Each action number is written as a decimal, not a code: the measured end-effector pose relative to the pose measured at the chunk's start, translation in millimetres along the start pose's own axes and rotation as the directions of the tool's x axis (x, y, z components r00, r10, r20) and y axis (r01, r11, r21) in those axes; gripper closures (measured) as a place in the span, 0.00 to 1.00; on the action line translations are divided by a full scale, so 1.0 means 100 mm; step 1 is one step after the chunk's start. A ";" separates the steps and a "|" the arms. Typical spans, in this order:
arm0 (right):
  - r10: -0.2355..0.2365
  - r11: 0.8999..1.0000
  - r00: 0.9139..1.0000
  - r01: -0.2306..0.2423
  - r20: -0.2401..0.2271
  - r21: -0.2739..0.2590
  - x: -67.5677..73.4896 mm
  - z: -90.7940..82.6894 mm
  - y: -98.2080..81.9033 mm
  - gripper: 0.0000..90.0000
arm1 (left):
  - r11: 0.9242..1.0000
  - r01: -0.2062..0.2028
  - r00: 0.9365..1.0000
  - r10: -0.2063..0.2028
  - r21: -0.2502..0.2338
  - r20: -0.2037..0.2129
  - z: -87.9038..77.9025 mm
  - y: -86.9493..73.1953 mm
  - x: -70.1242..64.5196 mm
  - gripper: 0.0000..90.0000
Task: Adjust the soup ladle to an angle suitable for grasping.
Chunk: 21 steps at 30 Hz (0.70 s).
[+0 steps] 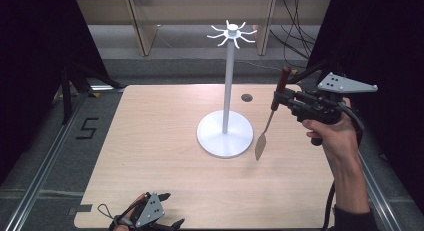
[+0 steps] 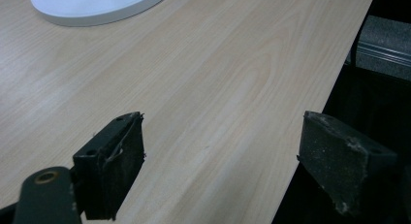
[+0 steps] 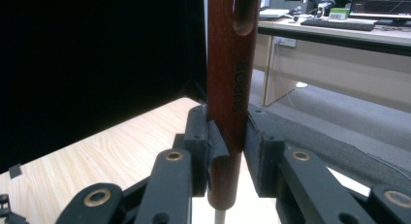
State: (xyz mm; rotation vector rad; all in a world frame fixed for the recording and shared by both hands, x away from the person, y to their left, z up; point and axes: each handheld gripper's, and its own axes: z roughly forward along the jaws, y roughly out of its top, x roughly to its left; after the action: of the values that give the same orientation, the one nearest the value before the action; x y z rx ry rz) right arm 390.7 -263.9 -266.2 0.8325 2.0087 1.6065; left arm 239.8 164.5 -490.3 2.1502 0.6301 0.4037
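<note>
A white stand (image 1: 224, 136) with a round base, a tall pole and a ring of hooks (image 1: 232, 33) at the top stands mid-table. My right gripper (image 1: 278, 97), right of the pole, is shut on the dark red wooden handle (image 3: 231, 88) of a spatula; its metal blade (image 1: 261, 145) hangs down just above the table beside the base. The handle's top has a hanging hole (image 3: 244, 15). My left gripper (image 1: 167, 210) rests at the table's front edge, jaws wide apart and nothing between them (image 2: 220, 161). The stand's base (image 2: 92, 6) shows far ahead of it.
A small dark round inset (image 1: 246, 97) sits in the wooden tabletop (image 1: 150, 141) behind the stand. Black curtains flank both sides. Metal rails (image 1: 45, 166) run along the floor left and right. The table's right edge (image 2: 334, 88) drops off close to the left gripper.
</note>
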 end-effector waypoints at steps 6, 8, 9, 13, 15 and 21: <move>-0.009 1.000 1.000 0.009 0.028 0.000 -0.02 0.13 0.15 0.82 | 1.000 0.018 1.000 -0.018 -0.012 0.010 0.01 0.00 -0.02 0.18; -0.015 1.000 0.999 0.015 0.035 0.001 -0.02 0.15 0.17 0.82 | 1.000 -0.008 1.000 0.008 -0.003 -0.006 0.00 0.00 0.00 0.18; -0.001 1.000 0.999 0.001 0.038 0.003 0.00 0.17 0.20 0.82 | 1.000 -0.001 1.000 0.001 0.001 0.009 0.00 0.00 0.00 0.18; -0.019 1.000 0.998 0.019 0.066 -0.006 0.00 0.27 0.31 0.82 | 1.000 0.011 1.000 -0.011 -0.007 0.003 0.01 0.00 -0.01 0.18; 0.003 1.000 0.999 -0.002 0.053 -0.005 0.01 0.30 0.35 0.82 | 1.000 0.006 1.000 -0.006 -0.007 -0.001 0.01 0.00 -0.01 0.18; -0.014 1.000 0.997 0.014 0.075 0.001 0.01 0.39 0.43 0.82 | 1.000 0.008 1.000 -0.008 -0.005 0.008 0.00 0.00 -0.01 0.18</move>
State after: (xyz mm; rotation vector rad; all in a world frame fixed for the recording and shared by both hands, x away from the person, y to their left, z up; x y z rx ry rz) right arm 423.5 -228.8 -233.6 0.8639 1.9586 1.5444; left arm 239.0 163.7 -490.9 2.1427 0.6324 0.3911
